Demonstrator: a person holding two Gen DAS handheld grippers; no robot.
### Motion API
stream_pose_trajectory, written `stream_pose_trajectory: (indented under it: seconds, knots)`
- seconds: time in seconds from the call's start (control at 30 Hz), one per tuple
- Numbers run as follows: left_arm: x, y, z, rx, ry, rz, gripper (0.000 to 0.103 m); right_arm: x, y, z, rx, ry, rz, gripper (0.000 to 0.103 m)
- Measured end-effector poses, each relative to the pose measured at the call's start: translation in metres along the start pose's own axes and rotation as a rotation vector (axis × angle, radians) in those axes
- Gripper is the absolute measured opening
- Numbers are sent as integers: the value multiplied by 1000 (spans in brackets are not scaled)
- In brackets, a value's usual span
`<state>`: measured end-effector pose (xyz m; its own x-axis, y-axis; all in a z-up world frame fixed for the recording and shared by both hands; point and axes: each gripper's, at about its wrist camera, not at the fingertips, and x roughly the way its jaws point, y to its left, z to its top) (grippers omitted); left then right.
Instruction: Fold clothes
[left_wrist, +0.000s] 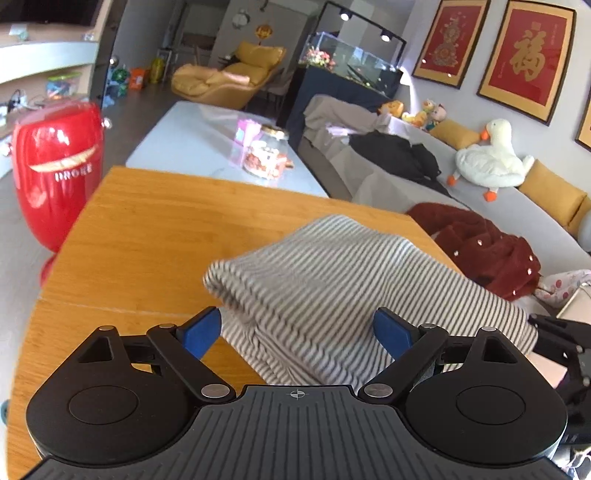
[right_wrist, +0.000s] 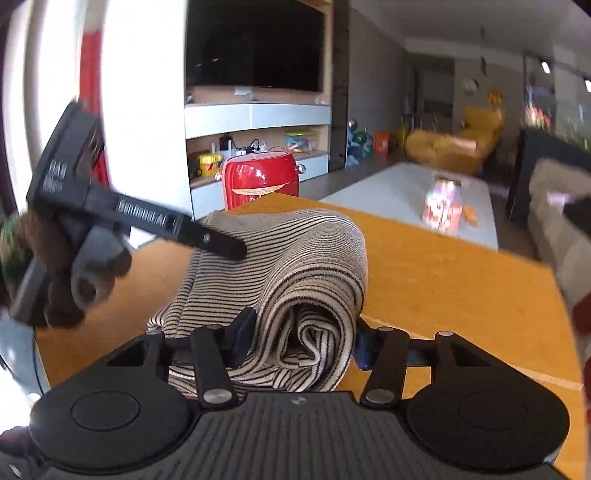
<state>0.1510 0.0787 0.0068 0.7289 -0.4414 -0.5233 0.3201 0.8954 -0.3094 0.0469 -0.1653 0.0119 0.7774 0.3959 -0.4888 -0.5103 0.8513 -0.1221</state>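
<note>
A grey-and-white striped garment (left_wrist: 332, 280) lies folded into a thick bundle on the wooden table (left_wrist: 147, 229). My left gripper (left_wrist: 297, 332) is open, its blue fingers on either side of the bundle's near edge. In the right wrist view the same garment (right_wrist: 295, 266) shows its rolled end. My right gripper (right_wrist: 301, 341) has its fingers pressed against both sides of that rolled end. The left gripper (right_wrist: 221, 243) also shows there, reaching over the bundle from the left.
A red stool (left_wrist: 55, 173) stands beyond the table's left edge. A white coffee table (left_wrist: 207, 140) with jars is behind. A grey sofa (left_wrist: 517, 206) with a dark red garment (left_wrist: 480, 247) and a plush goose lies to the right.
</note>
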Motion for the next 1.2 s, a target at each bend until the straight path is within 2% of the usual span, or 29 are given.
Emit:
stream_pose_trajectory:
  seconds: [0.07,0.17,0.23,0.3,0.43,0.53,0.63,0.77,0.8,0.83,0.97,1.2]
  knots:
    - [-21,0,10,-2,-71,14,94,1,24,-4,-128,-6,-50,52]
    - [-39,-8,23,12,-132,-38,95,7,40,-12,-147,11,-72,52]
    - [-35,-19,27,29,-117,-97,95,10,40,-11,-106,14,-80,54]
    - [-21,-27,23,36,-61,-145,95,11,37,-9,-64,18,-83,54]
    - [6,-21,1,24,26,-111,95,7,27,-8,8,22,-69,56]
    - [15,-13,-6,37,26,-104,95,-4,15,-3,63,1,-27,64]
    - [24,-11,-4,65,35,-96,95,-20,3,2,116,-57,-7,71]
    - [36,-9,-3,76,45,-91,96,-32,-12,6,185,-143,-26,69]
    - [40,-8,-2,72,45,-91,96,-31,-15,7,197,-151,-28,63]
    - [43,-7,-2,63,46,-95,96,-24,-19,6,202,-141,-27,59]
    - [48,-3,4,38,56,-96,96,11,-14,-10,226,1,-14,59]
    - [48,-13,8,65,72,-38,96,13,-7,-22,233,-2,-24,63]
